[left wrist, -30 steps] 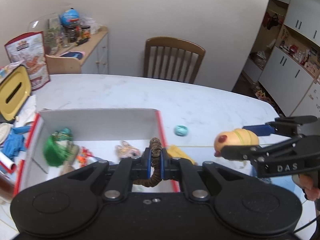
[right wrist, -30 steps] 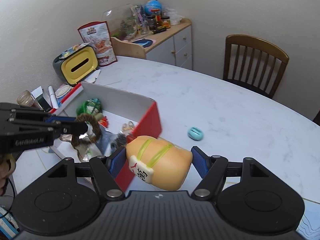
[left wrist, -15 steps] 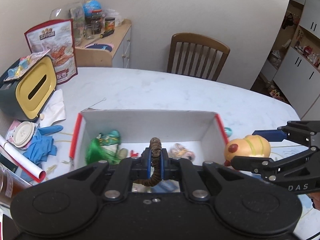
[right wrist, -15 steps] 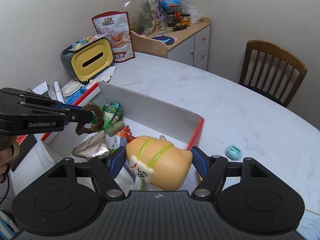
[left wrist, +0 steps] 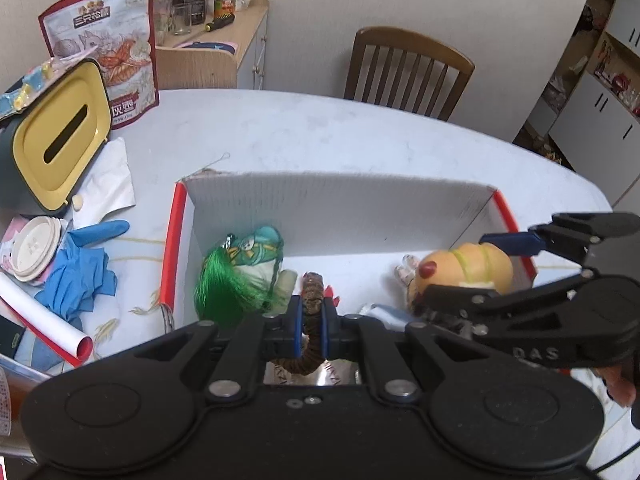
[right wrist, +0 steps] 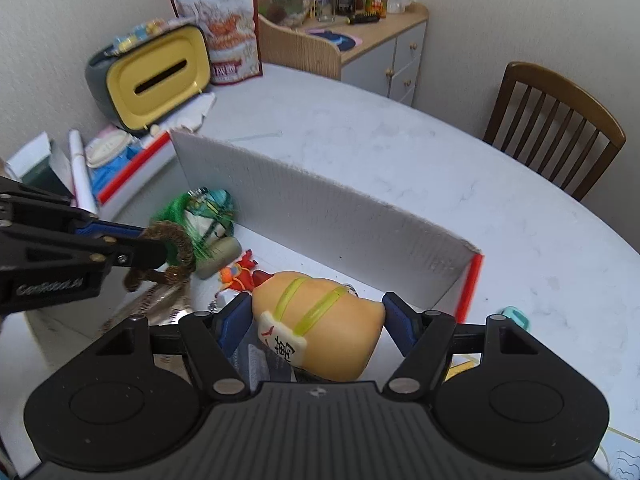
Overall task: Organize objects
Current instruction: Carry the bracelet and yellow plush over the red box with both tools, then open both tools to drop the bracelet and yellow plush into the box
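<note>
Here, above the red-edged box on the bench, the left claw pinches a light, limp braided ring; the right claw squeezes a soft-looking, seemingly hollow tan figurine across its middle.

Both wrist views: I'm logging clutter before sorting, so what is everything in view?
box: one, white with red edges, table centre
tassel charm: one, green, inside box
orange toy: one, yellow stripes, held over box
brown ring: one, held over box
teal trinket: one, on table beside box
tissue box: one, yellow and grey, table edge
snack bag: one, red
gloves: blue, beside box
chair: one, brown
left gripper: shut on ring
right gripper: shut on toy
</note>
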A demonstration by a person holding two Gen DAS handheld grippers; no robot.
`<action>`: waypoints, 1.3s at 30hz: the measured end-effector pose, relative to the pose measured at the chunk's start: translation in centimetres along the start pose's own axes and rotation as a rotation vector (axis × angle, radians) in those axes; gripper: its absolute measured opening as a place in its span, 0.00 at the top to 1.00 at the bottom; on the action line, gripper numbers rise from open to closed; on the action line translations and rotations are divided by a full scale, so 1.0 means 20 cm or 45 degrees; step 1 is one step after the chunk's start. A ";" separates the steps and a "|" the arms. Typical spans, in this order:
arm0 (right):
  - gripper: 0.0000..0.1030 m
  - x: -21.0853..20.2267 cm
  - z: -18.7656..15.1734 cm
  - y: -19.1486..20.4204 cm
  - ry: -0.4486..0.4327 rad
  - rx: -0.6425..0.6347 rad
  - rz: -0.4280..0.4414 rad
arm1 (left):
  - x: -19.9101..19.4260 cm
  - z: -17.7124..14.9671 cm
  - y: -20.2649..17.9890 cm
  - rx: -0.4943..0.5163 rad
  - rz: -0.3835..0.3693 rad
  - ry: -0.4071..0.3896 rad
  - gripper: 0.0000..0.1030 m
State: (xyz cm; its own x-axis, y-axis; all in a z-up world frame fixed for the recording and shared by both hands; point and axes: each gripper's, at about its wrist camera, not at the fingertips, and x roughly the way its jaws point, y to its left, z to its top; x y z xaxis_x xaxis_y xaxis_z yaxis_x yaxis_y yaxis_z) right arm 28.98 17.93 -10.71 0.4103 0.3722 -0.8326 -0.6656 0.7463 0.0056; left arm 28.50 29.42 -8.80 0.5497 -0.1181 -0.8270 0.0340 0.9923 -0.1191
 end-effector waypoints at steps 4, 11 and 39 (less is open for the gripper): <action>0.31 0.09 -0.01 0.03 0.044 -0.013 -0.017 | 0.06 -0.04 0.01 0.015 -0.023 0.061 0.93; 0.30 0.13 -0.03 0.05 0.078 -0.045 -0.037 | 0.14 -0.10 0.03 0.025 -0.043 0.132 0.93; 0.27 -0.22 -0.05 -0.01 -0.051 0.000 0.043 | 0.01 -0.09 -0.08 0.060 -0.010 0.060 0.57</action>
State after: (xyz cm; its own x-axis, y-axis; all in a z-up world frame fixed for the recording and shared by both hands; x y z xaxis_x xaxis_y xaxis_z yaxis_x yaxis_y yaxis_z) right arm 26.66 15.59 -7.65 0.4124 0.4190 -0.8089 -0.6797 0.7328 0.0331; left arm 27.00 27.76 -9.84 0.5092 -0.1262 -0.8514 0.0777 0.9919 -0.1005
